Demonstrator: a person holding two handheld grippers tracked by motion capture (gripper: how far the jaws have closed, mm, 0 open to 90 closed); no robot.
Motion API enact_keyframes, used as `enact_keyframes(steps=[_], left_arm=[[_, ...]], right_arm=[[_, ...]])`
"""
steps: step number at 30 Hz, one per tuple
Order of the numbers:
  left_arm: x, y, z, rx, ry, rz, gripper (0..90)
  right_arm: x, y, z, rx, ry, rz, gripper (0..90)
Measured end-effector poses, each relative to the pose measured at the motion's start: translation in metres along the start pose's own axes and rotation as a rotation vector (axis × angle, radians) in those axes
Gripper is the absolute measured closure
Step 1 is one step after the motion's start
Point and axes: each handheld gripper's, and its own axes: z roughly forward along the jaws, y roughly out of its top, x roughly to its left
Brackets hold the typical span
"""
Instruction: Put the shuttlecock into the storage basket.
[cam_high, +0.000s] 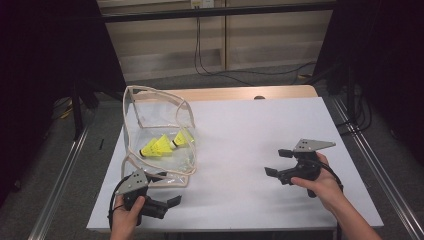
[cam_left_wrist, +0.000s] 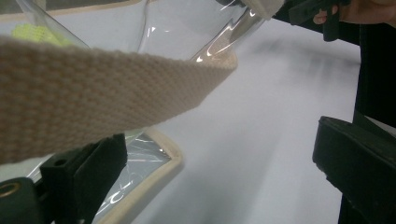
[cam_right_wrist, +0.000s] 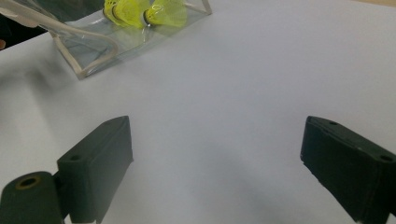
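A clear plastic bag (cam_high: 159, 131) with cream cloth trim stands near the left edge of the bench (cam_high: 250, 150), its mouth held open by the stiff edging. Inside lie yellow shuttlecocks (cam_high: 165, 145), resting on the bag's bottom panel, toward its middle — at least two show plainly, feathers bright against the white top.

The left tongs (cam_high: 170, 204) sit at the front left corner of the bench, just beside the bag's near end. Their jaws stand apart, gripping nothing. In the left gripper view the bag's woven strap (cam_left_wrist: 93, 102) crosses right in front of the jaws, close enough to seem the next thing to be taken — likely why this hand is held low and tight to the bag's corner.

The right tongs (cam_high: 278, 162) hover toward the right edge, well apart from the bag, jaws spread wide and empty over bare bench. They point leftward at the bag; from the right gripper view the shuttlecocks (cam_right_wrist: 144, 11) lie straight ahead in the far corner — a waiting stance, it seems, ready to steady or reach in once the left side has the strap.
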Motion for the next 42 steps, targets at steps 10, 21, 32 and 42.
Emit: enact_keyframes(steps=[10,21,32,42], left_arm=[[0.000,0.000,0.000,-0.002,-0.002,-0.001,3.1],[0.000,0.000,0.000,0.003,0.002,0.006,3.1],[0.000,0.000,0.000,0.001,-0.001,0.000,3.0],[0.000,0.000,0.000,0.006,0.003,0.006,3.0]], right_arm=[[-0.005,-0.009,-0.009,-0.002,-0.017,0.006,8.9],[-0.009,-0.017,-0.018,-0.002,-0.029,0.010,8.7],[-0.010,-0.024,-0.024,0.001,-0.039,0.009,8.6],[-0.011,-0.028,-0.027,0.007,-0.047,0.009,8.6]])
